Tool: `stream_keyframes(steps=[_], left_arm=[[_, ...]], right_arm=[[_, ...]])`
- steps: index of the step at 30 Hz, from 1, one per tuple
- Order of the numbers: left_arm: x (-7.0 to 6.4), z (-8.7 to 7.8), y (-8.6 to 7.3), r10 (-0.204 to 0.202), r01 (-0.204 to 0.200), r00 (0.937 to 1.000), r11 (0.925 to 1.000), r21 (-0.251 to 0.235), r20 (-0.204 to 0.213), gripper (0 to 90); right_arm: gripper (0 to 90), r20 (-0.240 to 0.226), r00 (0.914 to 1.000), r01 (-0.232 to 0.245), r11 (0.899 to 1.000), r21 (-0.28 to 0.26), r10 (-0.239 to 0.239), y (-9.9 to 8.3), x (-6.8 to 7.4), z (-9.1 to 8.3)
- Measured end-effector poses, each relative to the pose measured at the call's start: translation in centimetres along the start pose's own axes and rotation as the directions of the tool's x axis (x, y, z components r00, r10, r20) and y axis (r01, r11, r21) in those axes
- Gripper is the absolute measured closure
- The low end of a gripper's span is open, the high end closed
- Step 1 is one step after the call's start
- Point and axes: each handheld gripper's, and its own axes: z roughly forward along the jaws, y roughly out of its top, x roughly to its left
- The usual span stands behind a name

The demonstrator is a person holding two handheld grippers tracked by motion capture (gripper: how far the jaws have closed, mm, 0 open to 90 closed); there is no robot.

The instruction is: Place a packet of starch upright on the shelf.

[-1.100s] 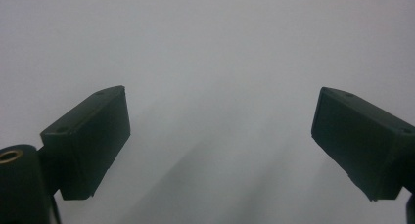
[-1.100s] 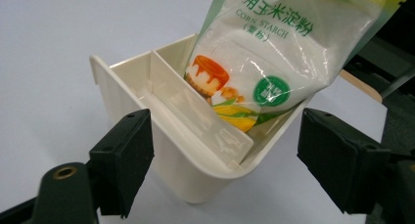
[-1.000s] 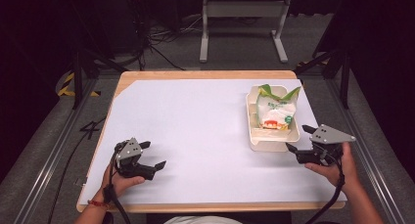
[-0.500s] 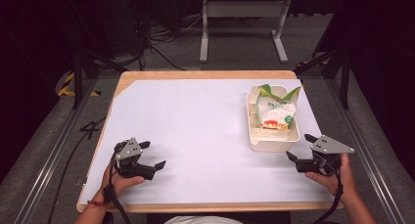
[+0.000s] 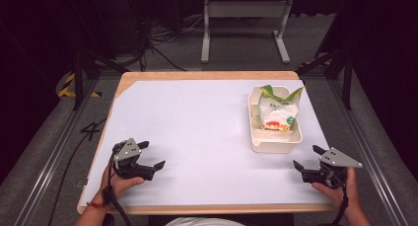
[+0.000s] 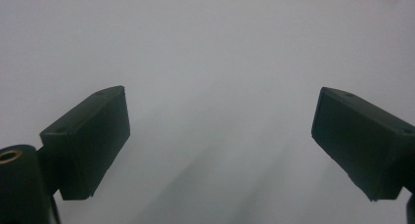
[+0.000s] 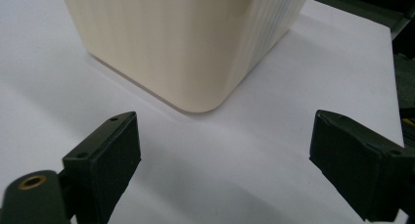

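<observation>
Right gripper (image 5: 306, 163) has backed off from the bin (image 5: 274, 139) toward the table's near right corner; a second ago it sat right at the bin's near end. Looks like the job's basically done: the bag (image 5: 278, 112) stands in the bin by the right edge of the table (image 5: 197, 127), nothing held. The bin's near corner (image 7: 195, 82) sits just ahead of the right gripper, apart from it, jaws spread wide and empty. Left gripper (image 5: 150, 154) hasn't budged near the near left corner, jaws wide too, well apart from the bin.
</observation>
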Motion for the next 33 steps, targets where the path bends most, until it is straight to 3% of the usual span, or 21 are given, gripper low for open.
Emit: stream_keyframes(steps=[5, 14, 19, 33], left_arm=[[0.3, -0.2, 0.2, 0.008, -0.008, 0.9999, 0.9999, -0.011, -0.012, 8.1], [0.5, -0.6, 0.0, 0.014, -0.014, 0.9997, 0.9997, -0.019, -0.021, 8.1], [0.6, -0.4, 0.1, 0.008, -0.009, 0.9997, 0.9998, -0.016, -0.025, 8.1], [0.8, -0.3, 0.3, 0.004, -0.004, 0.9994, 0.9999, -0.016, -0.034, 8.1]], right_arm=[[12.2, 0.021, 0.9996, 0.02, 0.999, -0.045, -0.019, 0.1, 0.3, -0.8], [12.5, 0.052, 0.9972, 0.055, 0.998, -0.042, -0.053, 0.2, 0.8, -1.2], [12.5, 0.053, 0.998, 0.036, 0.999, -0.041, -0.034, 0.1, 0.5, -1.2], [12.5, 0.042, 0.9983, 0.043, 0.998, -0.035, -0.041, -0.1, 0.6, -1.2]])
